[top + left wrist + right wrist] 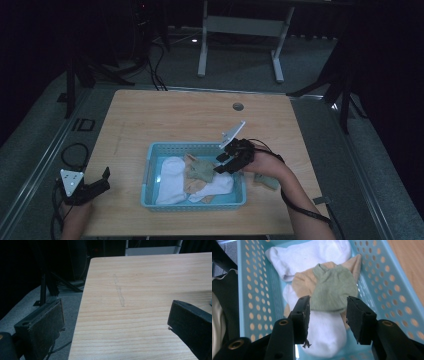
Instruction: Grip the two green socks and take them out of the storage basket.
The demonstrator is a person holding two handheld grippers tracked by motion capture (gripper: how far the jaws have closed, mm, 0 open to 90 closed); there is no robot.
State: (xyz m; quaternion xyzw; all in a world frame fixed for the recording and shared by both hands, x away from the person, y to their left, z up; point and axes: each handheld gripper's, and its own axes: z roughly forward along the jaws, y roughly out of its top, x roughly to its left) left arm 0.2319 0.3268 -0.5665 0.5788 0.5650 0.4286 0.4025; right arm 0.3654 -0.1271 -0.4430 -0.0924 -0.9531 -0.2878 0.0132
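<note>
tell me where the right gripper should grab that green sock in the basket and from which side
Probably best from straight above, at the near rounded end of the green sock. It lies flat on top of the tan sock and white socks in the blue basket, so nothing covers it. The right gripper hangs open over that end, jaws straddling it; pinching a fold there should lift it alone.

Basket [150, 170] sits on the worktop [190, 120], near its front edge, centre-right. In it: long sock [170, 180] along the left side, short sock [200, 169] on top of the pile in the middle, another sock [215, 187] lying w/ its end toward the right wall. One more sock [266, 180] lies on the worktop just right of the basket (partly behind the forearm). Right gripper [327, 312] hangs over the basket, above the short sock; left gripper [102, 181] at the worktop's front-left corner, well apart from the basket.
</note>
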